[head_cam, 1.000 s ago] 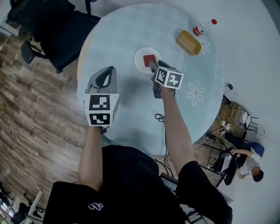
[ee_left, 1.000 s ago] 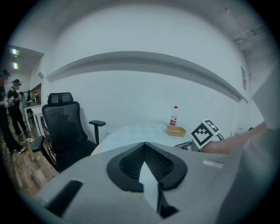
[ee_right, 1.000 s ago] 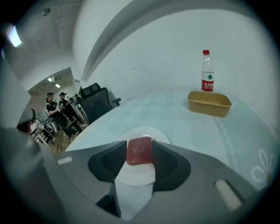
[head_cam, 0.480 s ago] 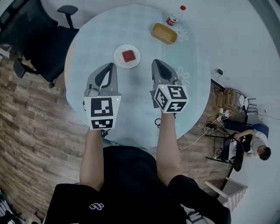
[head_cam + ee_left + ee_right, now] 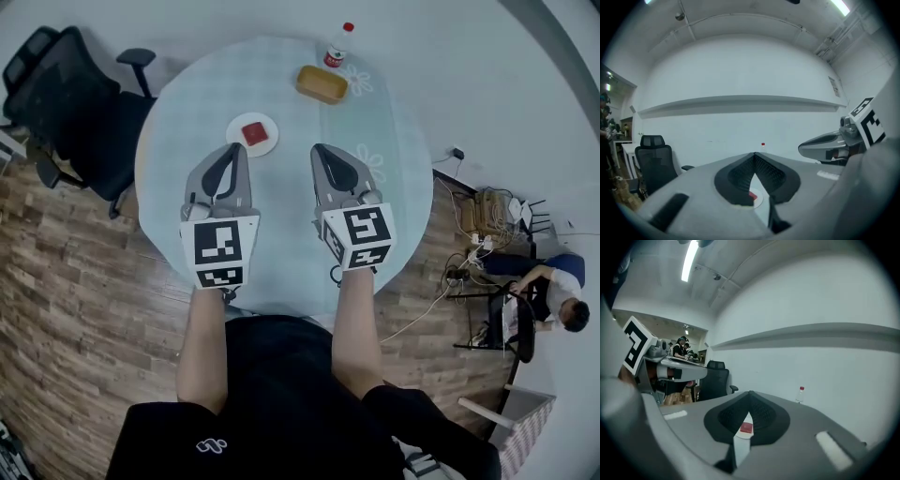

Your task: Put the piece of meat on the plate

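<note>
The person holds both arms forward from the torso, bare left forearm [image 5: 201, 342] and bare right forearm [image 5: 357, 323] roughly parallel. The grey plastic left gripper [image 5: 240, 148] [image 5: 753, 154] and the matching grey right gripper [image 5: 318, 149] [image 5: 750, 392] sit side by side, apart, pointing away from the body and close to level. Each carries its black-and-white marker cube at the rear, nearest the hand. On both grippers the jaws meet at the tips, with nothing between them.
</note>
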### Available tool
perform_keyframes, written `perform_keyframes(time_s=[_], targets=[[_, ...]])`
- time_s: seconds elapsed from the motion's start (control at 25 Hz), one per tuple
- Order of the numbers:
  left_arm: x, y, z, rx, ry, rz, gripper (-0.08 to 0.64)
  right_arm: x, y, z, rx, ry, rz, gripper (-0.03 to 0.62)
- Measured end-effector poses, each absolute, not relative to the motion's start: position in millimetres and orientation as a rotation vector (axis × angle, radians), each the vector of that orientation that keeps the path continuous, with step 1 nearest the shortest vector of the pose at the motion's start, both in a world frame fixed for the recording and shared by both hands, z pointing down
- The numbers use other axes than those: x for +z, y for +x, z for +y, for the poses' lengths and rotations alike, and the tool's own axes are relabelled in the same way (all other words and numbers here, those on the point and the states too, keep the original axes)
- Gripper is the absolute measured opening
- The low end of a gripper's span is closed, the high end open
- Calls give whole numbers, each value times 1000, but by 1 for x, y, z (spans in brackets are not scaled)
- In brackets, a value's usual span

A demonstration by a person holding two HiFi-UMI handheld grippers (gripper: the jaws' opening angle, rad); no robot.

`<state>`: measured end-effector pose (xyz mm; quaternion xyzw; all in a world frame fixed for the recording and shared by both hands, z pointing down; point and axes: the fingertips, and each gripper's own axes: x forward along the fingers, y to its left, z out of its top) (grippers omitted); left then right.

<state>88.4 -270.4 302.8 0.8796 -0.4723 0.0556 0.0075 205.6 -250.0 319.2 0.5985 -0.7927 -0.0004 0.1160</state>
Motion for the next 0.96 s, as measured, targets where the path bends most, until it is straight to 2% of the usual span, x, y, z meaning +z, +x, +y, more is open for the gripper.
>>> perform_keyframes(time_s=[0.96], targets=[[295,127,-225,201,2795,-1585,2,307,249,-209,-24,1763,-2370,8]])
